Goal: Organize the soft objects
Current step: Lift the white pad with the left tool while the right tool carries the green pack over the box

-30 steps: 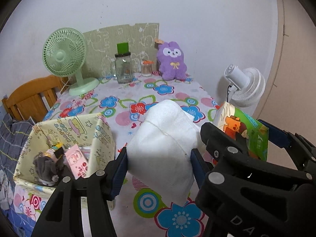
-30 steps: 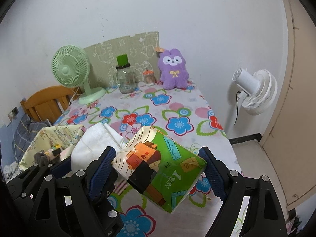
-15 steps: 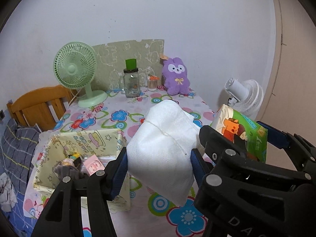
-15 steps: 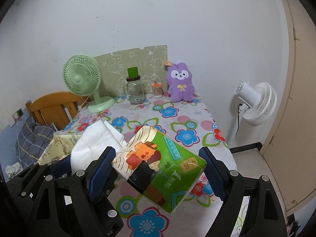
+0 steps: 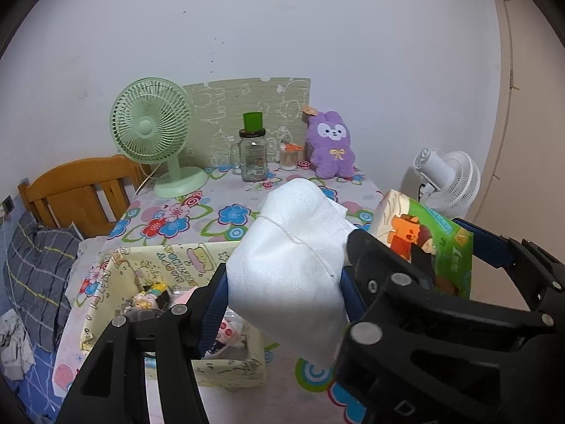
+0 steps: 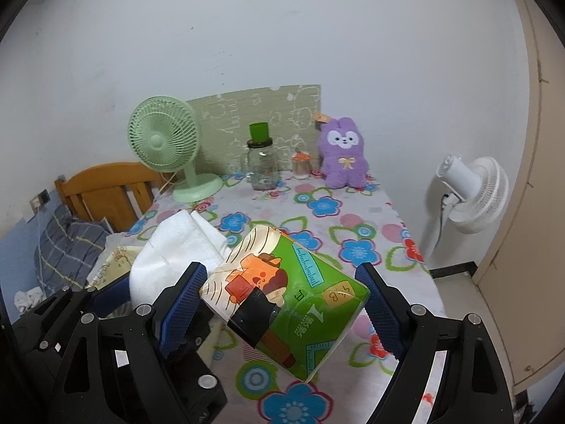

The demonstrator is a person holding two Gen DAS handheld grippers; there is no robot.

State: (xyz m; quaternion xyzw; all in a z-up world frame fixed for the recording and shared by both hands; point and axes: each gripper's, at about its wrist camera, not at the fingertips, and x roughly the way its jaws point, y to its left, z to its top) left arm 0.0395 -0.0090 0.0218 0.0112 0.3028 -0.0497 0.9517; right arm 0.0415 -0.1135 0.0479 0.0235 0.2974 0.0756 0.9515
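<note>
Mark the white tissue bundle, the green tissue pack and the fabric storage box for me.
white tissue bundle (image 5: 289,268), left wrist view, middle of its front face
green tissue pack (image 6: 293,304), right wrist view, centre of its printed face
fabric storage box (image 5: 183,256), left wrist view, far wall

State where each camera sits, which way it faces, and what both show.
Left wrist: on the left gripper, facing the table; its fingers clamp a white pack.
Right wrist: on the right gripper, same direction; its fingers hold a green tissue pack.
Shared: both packs, green fan, purple plush.
</note>
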